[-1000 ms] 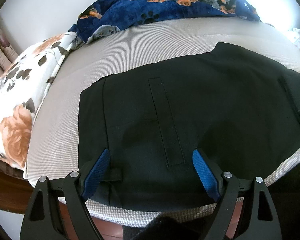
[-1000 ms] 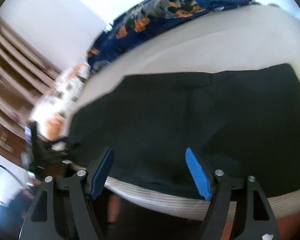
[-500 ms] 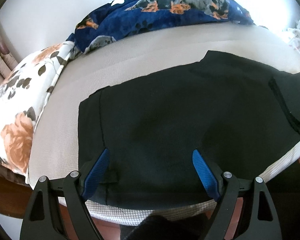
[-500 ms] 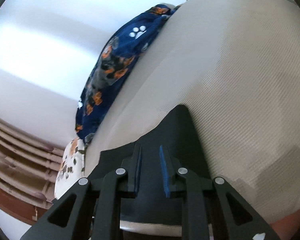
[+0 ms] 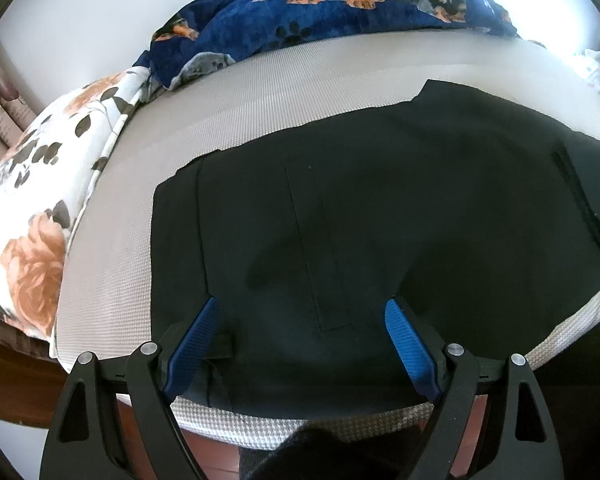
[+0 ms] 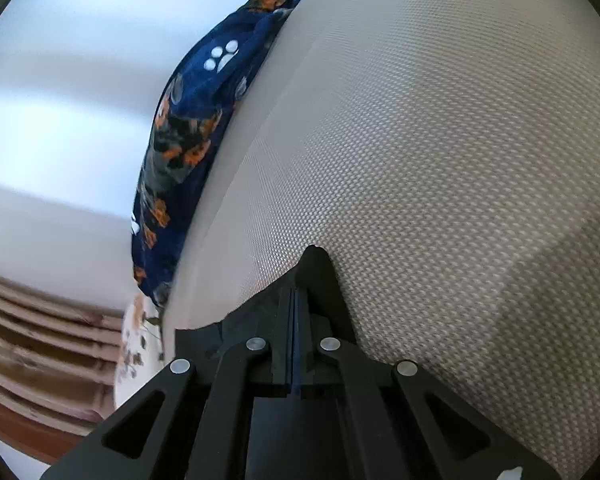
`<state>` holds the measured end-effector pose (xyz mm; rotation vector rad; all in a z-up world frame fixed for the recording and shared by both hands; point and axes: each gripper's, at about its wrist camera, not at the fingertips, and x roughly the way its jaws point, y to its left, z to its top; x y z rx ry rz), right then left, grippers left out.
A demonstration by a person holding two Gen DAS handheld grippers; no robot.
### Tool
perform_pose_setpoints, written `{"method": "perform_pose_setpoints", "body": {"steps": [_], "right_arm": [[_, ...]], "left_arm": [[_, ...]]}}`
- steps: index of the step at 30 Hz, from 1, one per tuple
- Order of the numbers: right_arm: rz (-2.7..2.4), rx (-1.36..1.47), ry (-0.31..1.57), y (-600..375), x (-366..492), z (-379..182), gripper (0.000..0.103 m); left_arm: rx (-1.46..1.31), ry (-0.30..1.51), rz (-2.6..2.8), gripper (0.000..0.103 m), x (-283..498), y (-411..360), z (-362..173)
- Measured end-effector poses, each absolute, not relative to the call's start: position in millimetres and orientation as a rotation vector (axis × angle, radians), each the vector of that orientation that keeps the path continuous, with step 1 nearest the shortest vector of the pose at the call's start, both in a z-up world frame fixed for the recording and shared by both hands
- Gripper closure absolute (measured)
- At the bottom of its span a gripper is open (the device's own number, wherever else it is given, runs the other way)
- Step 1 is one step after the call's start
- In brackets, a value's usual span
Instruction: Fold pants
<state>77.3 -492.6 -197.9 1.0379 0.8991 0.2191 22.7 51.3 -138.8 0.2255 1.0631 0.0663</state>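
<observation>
**Right gripper's already got a corner, left one's hanging wide open over the waistband end**

Left wrist view: the left gripper (image 5: 300, 344) is sitting wide open with nothing between its blue pads (image 5: 192, 348), pointing down at the black pants (image 5: 360, 220) spread flat on the bed (image 5: 260, 112). The pants are lying right under and ahead of it, with the long axis running across the view, from just left of the gripper off to the far right. A belt loop (image 5: 220, 346) is sitting just beside the left pad, and the near edge of the fabric is running along the bed's edge directly below the gripper. A long stitched strip (image 5: 320, 248) is pointing straight away from between the pads. Floral pillow (image 5: 40, 220) off to the left, dog-print blanket (image 5: 340, 12) at the far side of the bed.

Right wrist view: the right gripper (image 6: 294, 320) is fully closed, and a peak of black fabric (image 6: 320, 276) is poking up just past its tips, so it's looking clamped on a corner of the pants, tented up off the mattress. Bare bed surface is stretching ahead and to the right of it.

My read: the right hand is holding the far end, the left is nearer the waistband edge, so the fold probably runs along that long axis once the left grabs on.
</observation>
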Motion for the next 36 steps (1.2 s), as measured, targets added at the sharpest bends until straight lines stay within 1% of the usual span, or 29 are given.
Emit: {"method": "perform_pose_setpoints", "body": {"steps": [1, 2, 5, 8, 12, 14, 16, 18, 21, 22, 23, 25, 27, 29, 31, 36], "right_arm": [[0.244, 1.062, 0.877, -493.9, 74.1, -195.0, 0.094], [0.264, 1.083, 0.852, -495.2, 66.3, -190.4, 0.092], [0.360, 1.107, 0.821, -492.9, 40.8, -180.8, 0.092], [0.449, 1.080, 0.852, -483.7, 14.7, -178.6, 0.092], [0.425, 0.975, 0.945, -469.5, -6.8, -191.4, 0.092], [0.368, 0.998, 0.978, -470.8, -7.7, -206.3, 0.103], [0.386, 1.108, 0.935, -477.7, -11.9, -219.8, 0.103], [0.370, 1.083, 0.936, -475.1, -11.0, -216.3, 0.103], [0.309, 0.900, 0.973, -463.1, -8.5, -191.7, 0.103], [0.307, 0.858, 0.965, -457.7, -7.7, -182.0, 0.094], [0.315, 0.825, 0.941, -451.0, -8.2, -169.5, 0.090], [0.379, 0.816, 0.900, -440.7, -7.9, -151.8, 0.089], [0.428, 0.801, 0.890, -425.9, -2.2, -137.4, 0.081], [0.474, 0.761, 0.896, -404.2, 5.6, -127.0, 0.060], [0.501, 0.706, 0.914, -383.3, 5.5, -120.5, 0.058], [0.545, 0.659, 0.950, -351.0, 3.2, -119.4, 0.057]], "left_arm": [[0.226, 1.061, 0.065, 0.018, 22.7, 51.3, -138.7], [0.229, 1.057, 0.064, 0.018, 22.4, 51.2, -138.4], [0.228, 1.045, 0.062, 0.018, 21.8, 53.1, -135.2], [0.218, 1.036, 0.062, 0.018, 21.1, 54.6, -132.9], [0.190, 1.026, 0.072, 0.018, 20.5, 59.2, -129.0], [0.162, 1.023, 0.072, 0.018, 20.2, 64.6, -124.0], [0.127, 1.021, 0.065, 0.018, 20.5, 73.8, -116.4], [0.051, 1.031, 0.039, 0.018, 21.0, 92.0, -105.2], [-0.068, 1.056, 0.003, 0.018, 19.5, 124.5, -94.9], [-0.092, 1.064, 0.003, 0.018, 18.8, 134.6, -94.0], [-0.116, 1.070, 0.006, 0.018, 16.8, 146.1, -92.9], [-0.158, 1.078, 0.008, 0.018, 9.9, 171.2, -92.2], [-0.227, 1.094, -0.033, 0.018, 3.0, 194.1, -97.0], [-0.302, 1.093, -0.083, 0.018, -3.9, 208.1, -104.1], [-0.381, 1.107, -0.130, 0.019, -10.3, 217.7, -115.5], [-0.534, 1.123, -0.225, 0.020, -32.6, 226.0, -132.7]]}}
